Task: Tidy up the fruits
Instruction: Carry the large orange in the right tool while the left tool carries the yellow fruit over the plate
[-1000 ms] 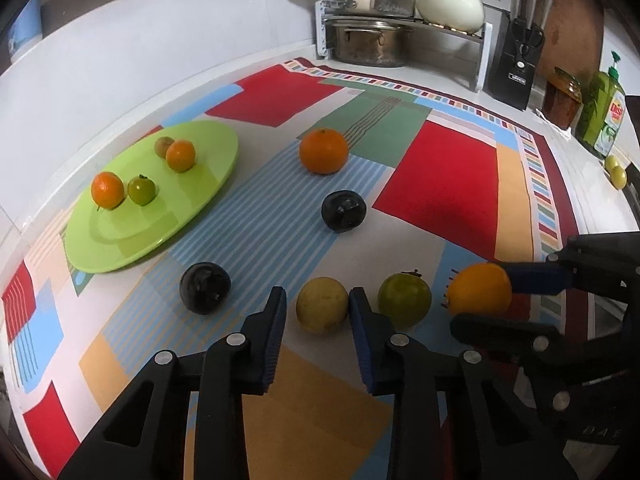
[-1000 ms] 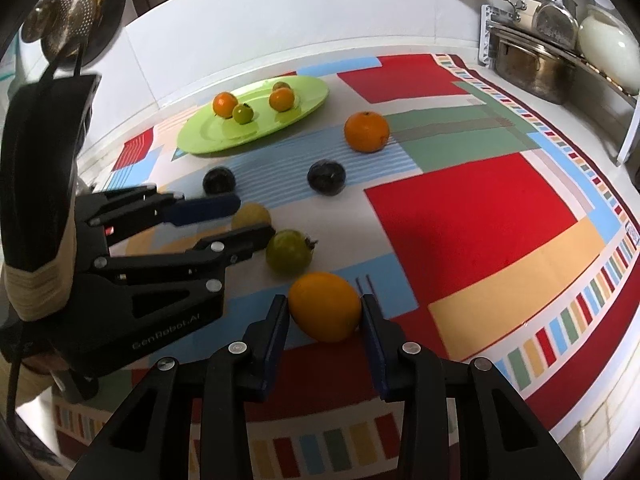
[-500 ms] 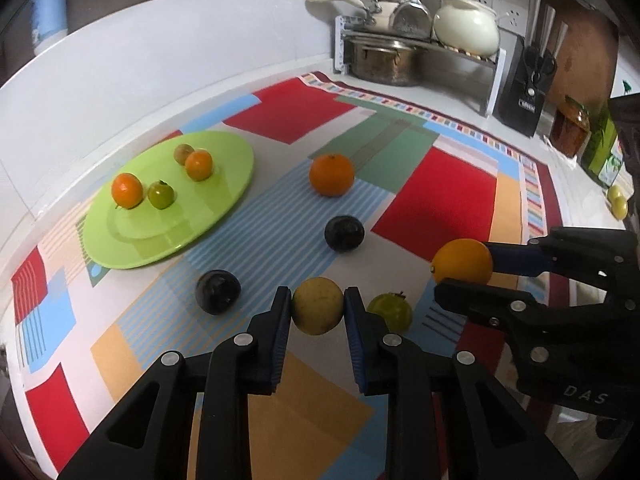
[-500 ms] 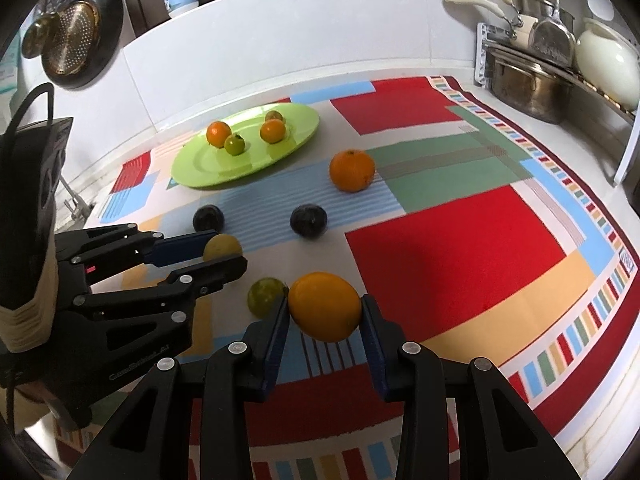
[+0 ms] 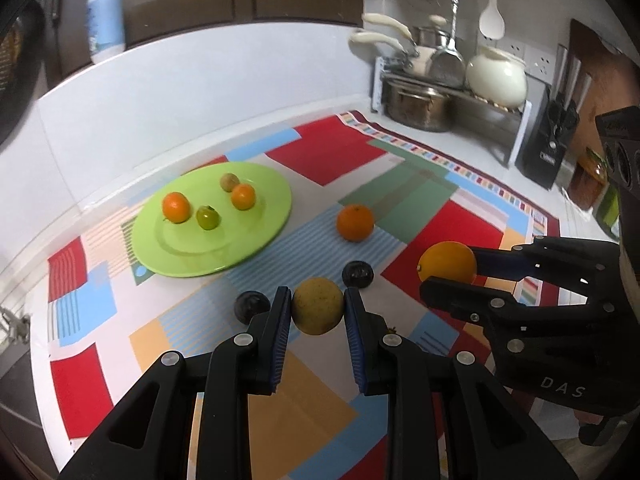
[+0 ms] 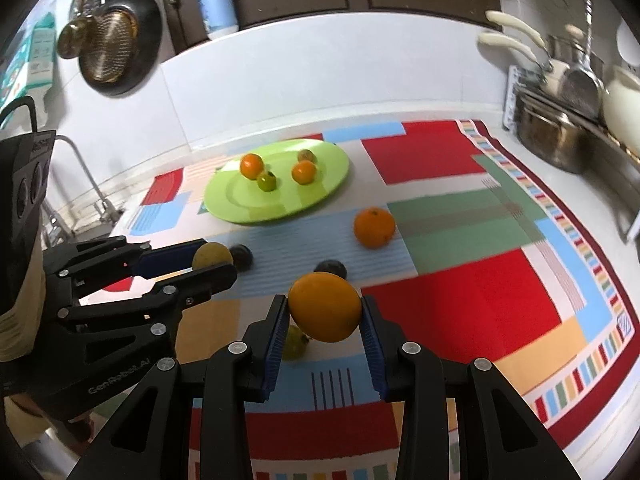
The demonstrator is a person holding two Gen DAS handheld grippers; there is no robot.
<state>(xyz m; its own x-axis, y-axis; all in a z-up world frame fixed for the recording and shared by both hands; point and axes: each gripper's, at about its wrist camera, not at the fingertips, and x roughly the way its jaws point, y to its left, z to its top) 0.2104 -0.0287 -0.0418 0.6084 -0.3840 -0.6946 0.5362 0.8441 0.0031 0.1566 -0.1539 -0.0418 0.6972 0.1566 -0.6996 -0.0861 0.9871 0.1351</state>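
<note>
Yellowish round fruit (image 5: pixel 317 306) at lower centre, pinched off the mat; orange one (image 5: pixel 448 263) mid-right, likewise lifted. Four small fruits on green plate (image 5: pixel 264 232), upper left.

Side by side and angled downward, the left gripper (image 5: pixel 317 312) pinches a yellowish fruit (image 5: pixel 317 311) while the right gripper (image 6: pixel 325 307) clamps an orange fruit (image 6: pixel 325 306).

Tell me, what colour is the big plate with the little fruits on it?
Bright lime green plate, clearest in the left wrist view.
</note>
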